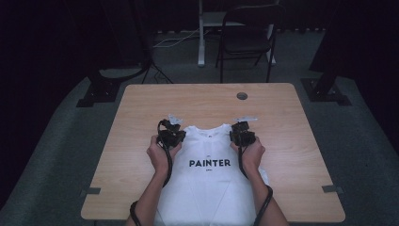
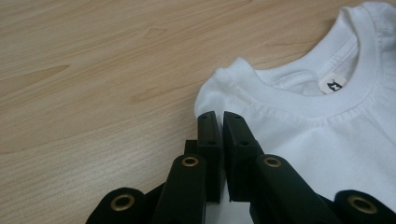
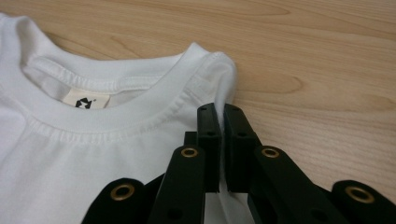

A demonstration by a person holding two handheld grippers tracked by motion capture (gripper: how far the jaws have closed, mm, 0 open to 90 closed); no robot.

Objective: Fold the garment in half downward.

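Observation:
A white T-shirt [image 1: 207,181] with the black word PAINTER lies face up on the wooden table [image 1: 141,108], collar pointing away from the person. My left gripper [image 1: 176,128] is at the shirt's left shoulder, beside the collar. In the left gripper view its black jaws [image 2: 219,119] are shut, with the white fabric [image 2: 322,140] pinched between them. My right gripper [image 1: 241,128] sits at the other shoulder. In the right gripper view its jaws [image 3: 219,112] are shut on a fold of the shoulder fabric [image 3: 224,79]. The neck label [image 3: 85,101] shows inside the collar.
A round cable hole [image 1: 242,96] is in the far part of the table. Small tape pieces [image 1: 332,189] mark the near corners. A black folding chair [image 1: 247,37] and stand legs [image 1: 101,89] are on the floor beyond the table.

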